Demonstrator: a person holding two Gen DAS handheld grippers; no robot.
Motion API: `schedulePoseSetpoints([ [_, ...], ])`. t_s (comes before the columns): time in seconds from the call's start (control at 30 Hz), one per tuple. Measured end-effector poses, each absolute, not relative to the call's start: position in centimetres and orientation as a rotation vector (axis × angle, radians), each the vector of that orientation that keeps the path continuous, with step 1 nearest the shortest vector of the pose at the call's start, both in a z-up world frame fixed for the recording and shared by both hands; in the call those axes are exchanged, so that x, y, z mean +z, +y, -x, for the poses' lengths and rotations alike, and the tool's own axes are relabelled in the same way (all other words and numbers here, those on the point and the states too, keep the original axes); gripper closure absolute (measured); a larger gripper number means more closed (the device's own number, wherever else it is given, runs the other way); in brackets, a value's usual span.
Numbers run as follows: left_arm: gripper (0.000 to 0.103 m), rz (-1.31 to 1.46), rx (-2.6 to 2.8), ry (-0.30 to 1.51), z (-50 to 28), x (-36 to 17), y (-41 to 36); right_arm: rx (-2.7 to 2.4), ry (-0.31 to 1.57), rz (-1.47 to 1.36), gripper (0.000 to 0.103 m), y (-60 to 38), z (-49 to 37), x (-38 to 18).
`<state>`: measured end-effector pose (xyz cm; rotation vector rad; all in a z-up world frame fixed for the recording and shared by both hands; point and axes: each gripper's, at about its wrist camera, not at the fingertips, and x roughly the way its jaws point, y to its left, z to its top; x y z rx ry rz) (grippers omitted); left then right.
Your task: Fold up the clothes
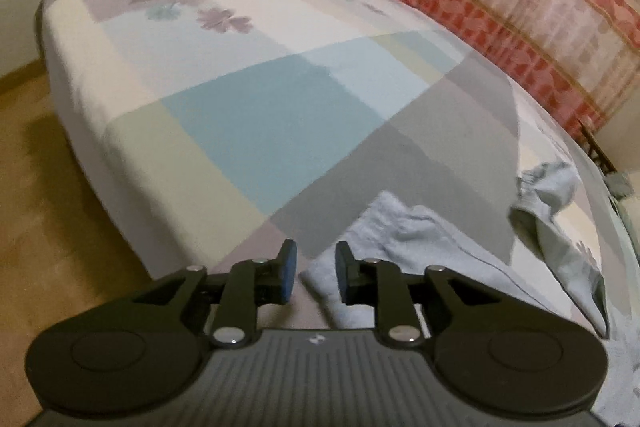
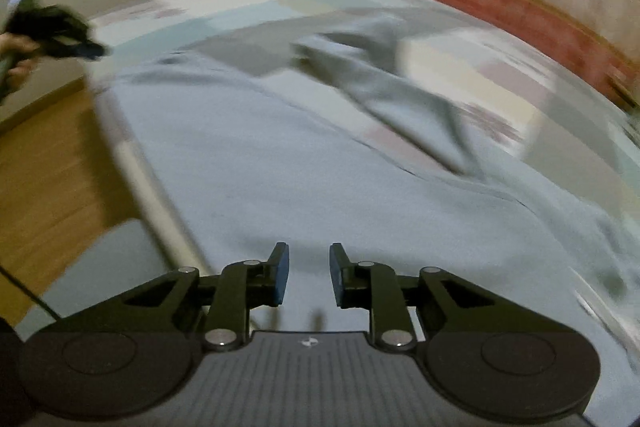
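A patchwork bedsheet (image 1: 248,115), wooden floor (image 1: 44,187) and red-patterned curtain (image 1: 540,7).

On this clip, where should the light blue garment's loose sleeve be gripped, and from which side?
Probably at the cuff end of the sleeve, which lies bunched and raised off the bed, so thin jaws can pinch a fold there. Come from the right with the right gripper, now open and empty; the flat body offers no edge.

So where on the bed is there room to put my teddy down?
The far part of the bed is bare, from the flower prints down across the blue square. The near right side is crowded: the pale blue garment is spread there, its sleeve flopped toward the curtain.
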<state>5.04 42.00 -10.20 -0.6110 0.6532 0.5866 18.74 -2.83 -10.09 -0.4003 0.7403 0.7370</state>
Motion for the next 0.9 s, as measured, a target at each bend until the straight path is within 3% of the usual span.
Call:
schedulePoseSetpoints([
  [0.2,0.063,0.468,0.37,0.671,-10.7,-9.3,35.9,0.481,0.808,0.262,0.074,-10.9,-19.6,-10.8],
  [0.43,0.062,0.316,0.192,0.711,-18.0,-12.0,29.6,0.399,0.821,0.212,0.073,-12.9,-18.9,-11.6],
  [0.7,0.063,0.451,0.34,0.699,-19.6,-15.1,33.8,0.349,0.832,0.195,0.068,-14.7,-18.2,-11.5],
  [0.9,0.063,0.459,0.423,0.65,-17.3,-13.2,37.1,0.337,0.842,0.174,0.068,-15.1,-18.6,-11.8],
])
